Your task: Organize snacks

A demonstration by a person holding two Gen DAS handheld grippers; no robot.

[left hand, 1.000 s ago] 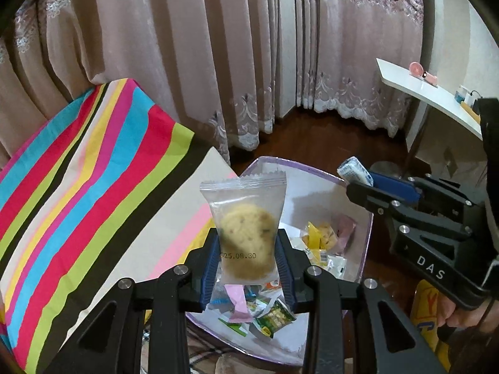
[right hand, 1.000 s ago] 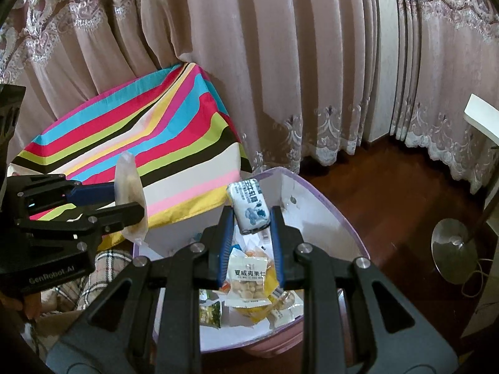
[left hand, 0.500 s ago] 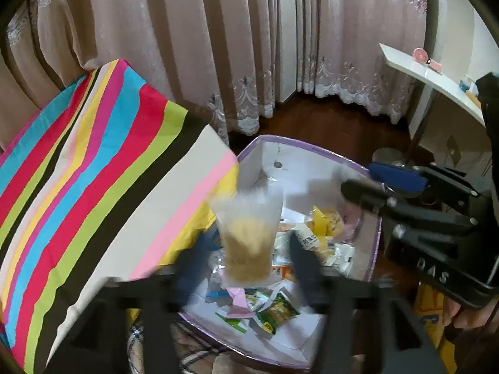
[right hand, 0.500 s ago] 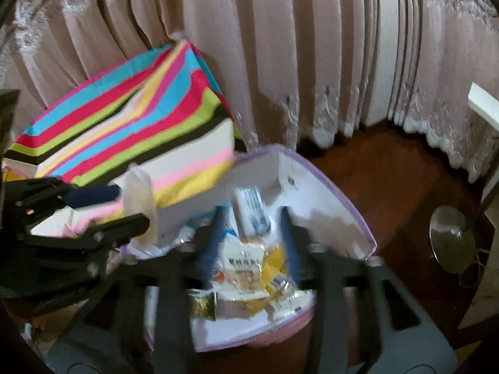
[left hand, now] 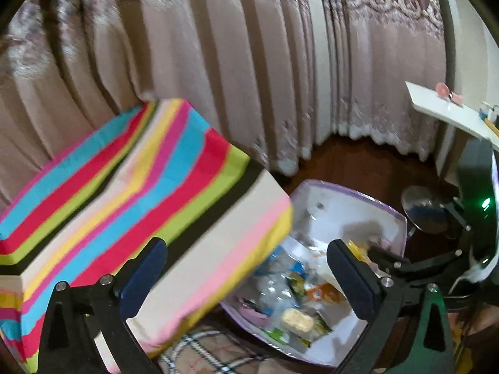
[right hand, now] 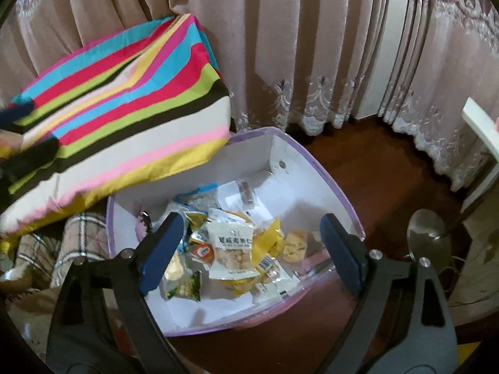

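right wrist view looks down on the right gripper [right hand: 249,249], its two blue-padded fingers [right hand: 160,251] spread wide with nothing clamped between them; below the gap sits the white box [right hand: 315,174] with a lilac rim, and the snacks [right hand: 230,246] lie loose on its floor, clear of both pads; a white packet of round biscuits [right hand: 229,251] lies almost centred between the fingers, a yellow packet [right hand: 268,243] touching it on the right and a small green packet [right hand: 185,288] just under the left pad; left wrist view shows the left gripper [left hand: 246,277] likewise wide open and holding nothing; the same box [left hand: 352,205] lies mostly between its fingers toward the right pad [left hand: 352,283], with a clear-wrapped cookie [left hand: 297,319] resting among the other packets there; the striped cushion [left hand: 131,205] overlaps the box's left edge and fills the space by the left pad; curtains [right hand: 280,46] hang behind, blurred in the left view.
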